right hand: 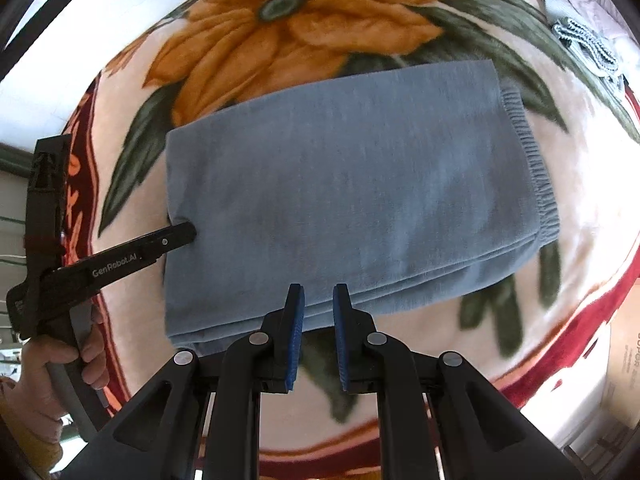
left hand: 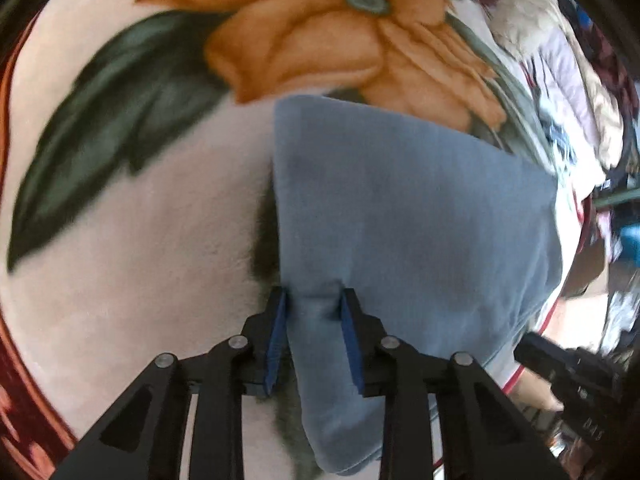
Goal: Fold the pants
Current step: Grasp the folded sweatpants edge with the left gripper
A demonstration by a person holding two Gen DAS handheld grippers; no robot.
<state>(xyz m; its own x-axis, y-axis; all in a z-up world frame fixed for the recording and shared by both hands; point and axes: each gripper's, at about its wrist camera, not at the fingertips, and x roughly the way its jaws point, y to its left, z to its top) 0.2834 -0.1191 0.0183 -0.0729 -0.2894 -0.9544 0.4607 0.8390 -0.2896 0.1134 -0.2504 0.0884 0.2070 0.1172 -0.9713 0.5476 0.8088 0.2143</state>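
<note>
Blue-grey pants (right hand: pixel 344 184) lie folded into a rectangle on a floral blanket (right hand: pixel 256 52), the elastic waistband (right hand: pixel 532 164) at the right. My left gripper (left hand: pixel 314 300) is at the pants' left edge, shut on a raised fold of the cloth (left hand: pixel 320 344) that fills the gap between its blue pads. In the right wrist view the left gripper (right hand: pixel 188 234) reaches in from the left, held by a hand (right hand: pixel 52 360). My right gripper (right hand: pixel 319 292) hangs over the near edge of the pants, its pads a narrow gap apart with nothing pinched between them.
The blanket has a big orange flower (left hand: pixel 336 36), green leaves and a dark red border (right hand: pixel 560 360). A heap of clothes (left hand: pixel 568 92) lies at the far right of the bed. A cardboard box (right hand: pixel 628 380) stands beyond the blanket's right edge.
</note>
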